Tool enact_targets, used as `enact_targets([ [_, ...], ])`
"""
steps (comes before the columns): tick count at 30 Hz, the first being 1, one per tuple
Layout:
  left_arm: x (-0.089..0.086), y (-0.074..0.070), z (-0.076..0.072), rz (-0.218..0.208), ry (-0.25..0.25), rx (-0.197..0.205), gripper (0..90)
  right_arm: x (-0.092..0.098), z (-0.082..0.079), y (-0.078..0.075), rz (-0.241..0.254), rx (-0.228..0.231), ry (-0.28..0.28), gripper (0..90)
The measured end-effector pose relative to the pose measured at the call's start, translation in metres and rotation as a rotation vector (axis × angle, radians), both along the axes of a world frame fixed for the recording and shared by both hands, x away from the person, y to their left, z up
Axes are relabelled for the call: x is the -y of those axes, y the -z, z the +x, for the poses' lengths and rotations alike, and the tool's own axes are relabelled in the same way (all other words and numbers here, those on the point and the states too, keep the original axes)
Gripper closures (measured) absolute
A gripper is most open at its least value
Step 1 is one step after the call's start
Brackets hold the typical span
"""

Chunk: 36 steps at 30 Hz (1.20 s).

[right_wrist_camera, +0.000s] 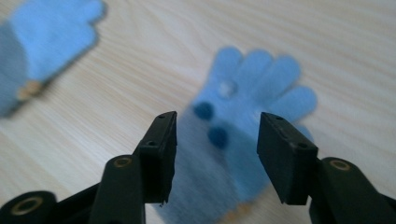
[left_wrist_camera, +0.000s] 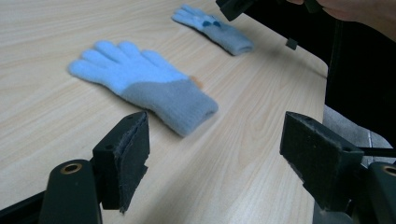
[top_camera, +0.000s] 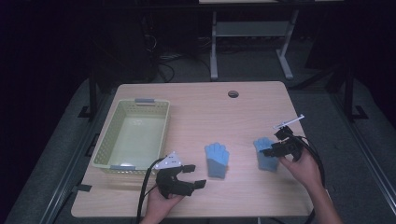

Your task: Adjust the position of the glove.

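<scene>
Lying flat on the wooden table (top_camera: 196, 107), two knit gloves are the things in hand. Right glove (top_camera: 267, 154) sits on the right half of the table, directly under the right hand-held gripper (top_camera: 275, 142): light blue fingers, grey-blue cuff, w/ two dark blue dots and one pale dot on the palm area as the right gripper view shows it (right_wrist_camera: 243, 135); a bit of tan at the cuff edge. Its long axis runs roughly near-to-far in the high view, fingers pointing away toward the far edge, cuff toward the person. Right hand-held gripper hovers over the palm/cuff area, jaws partly spread on either side of the glove w/ the pads not pressing on it; can't tell if the tips touch the fabric. Left glove (top_camera: 217, 159) lies near table centre, well apart from the right one, same colours & same heading: fingers far, cuff near; small tan patch by the cuff in the left gripper view (left_wrist_camera: 144, 84). Left hand-held gripper (top_camera: 191, 176) is at the near edge, just left of that glove, jaws spread wide, nothing between them. Pale green basket (top_camera: 107, 140) stands on the left side of the table.
</scene>
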State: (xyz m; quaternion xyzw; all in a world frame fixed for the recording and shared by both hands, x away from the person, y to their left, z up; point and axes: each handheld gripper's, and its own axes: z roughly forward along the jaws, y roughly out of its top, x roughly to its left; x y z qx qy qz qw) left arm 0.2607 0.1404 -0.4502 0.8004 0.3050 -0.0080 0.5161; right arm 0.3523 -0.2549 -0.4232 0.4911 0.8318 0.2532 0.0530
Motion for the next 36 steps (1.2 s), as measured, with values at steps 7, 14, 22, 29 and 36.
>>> enact_targets([
  [7, 0.001, 0.001, 0.001, -0.009, -0.005, -0.005, 23.9, -0.005, 0.002, 0.015, -0.063, -0.063, -0.013, 55.1],
  [14, 0.001, 0.001, 0.001, -0.008, -0.005, -0.009, 23.9, -0.015, 0.002, 0.02, -0.155, -0.052, -0.032, 59.9],
  [22, 0.0, 0.001, 0.0, 0.0, -0.004, -0.01, 24.0, -0.018, 0.002, 0.02, -0.156, -0.064, -0.034, 74.8],
  [29, -0.001, 0.001, 0.001, -0.004, -0.009, -0.006, 24.0, -0.015, 0.005, 0.019, -0.13, -0.091, -0.02, 80.9],
  [36, 0.0, -0.001, -0.001, -0.009, -0.011, 0.003, 24.1, -0.015, 0.0, 0.009, -0.122, -0.067, -0.029, 82.4],
])
